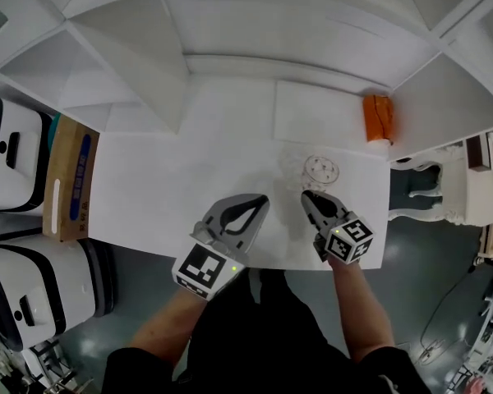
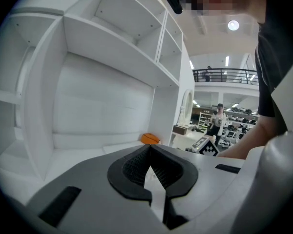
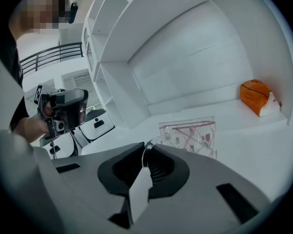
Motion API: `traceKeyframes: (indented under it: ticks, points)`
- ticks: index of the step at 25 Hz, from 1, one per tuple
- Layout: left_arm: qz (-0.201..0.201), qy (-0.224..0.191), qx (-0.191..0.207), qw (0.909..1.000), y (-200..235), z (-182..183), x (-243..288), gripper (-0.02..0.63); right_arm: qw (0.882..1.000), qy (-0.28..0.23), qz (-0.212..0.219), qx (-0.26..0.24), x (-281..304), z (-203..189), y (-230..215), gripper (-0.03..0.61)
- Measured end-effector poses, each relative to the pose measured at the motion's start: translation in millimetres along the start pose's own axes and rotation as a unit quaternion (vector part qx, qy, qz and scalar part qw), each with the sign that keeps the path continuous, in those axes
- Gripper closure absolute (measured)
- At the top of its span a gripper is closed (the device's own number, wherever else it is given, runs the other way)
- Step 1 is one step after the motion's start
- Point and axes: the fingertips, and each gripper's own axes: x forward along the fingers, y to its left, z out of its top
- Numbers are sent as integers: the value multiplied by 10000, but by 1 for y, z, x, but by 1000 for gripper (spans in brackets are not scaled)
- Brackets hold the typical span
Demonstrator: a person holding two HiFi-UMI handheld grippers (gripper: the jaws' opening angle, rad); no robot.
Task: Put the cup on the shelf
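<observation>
White tabletop (image 1: 172, 179), right claw (image 3: 146, 149) pinching cup (image 3: 189, 136)

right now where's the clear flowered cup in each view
Head view: clear cup right of centre, just ahead of the right tool.
Left gripper view: not in it.
Right gripper view: the cup sits mid-picture, just beyond the tool's tips.
Shared landmark: orange object, at the right in the head and right gripper views, near the centre in the left gripper view.

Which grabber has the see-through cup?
The right gripper: its jaws pinch the cup by its handle. The left gripper is shut on nothing.
</observation>
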Motion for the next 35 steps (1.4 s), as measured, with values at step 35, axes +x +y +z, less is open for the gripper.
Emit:
traceKeyframes:
  ticks: [35]
  points:
    - [712, -304, 328, 9965, 53, 107, -159, 601, 9732, -1084, 1447, -1418, -21, 253, 231, 552]
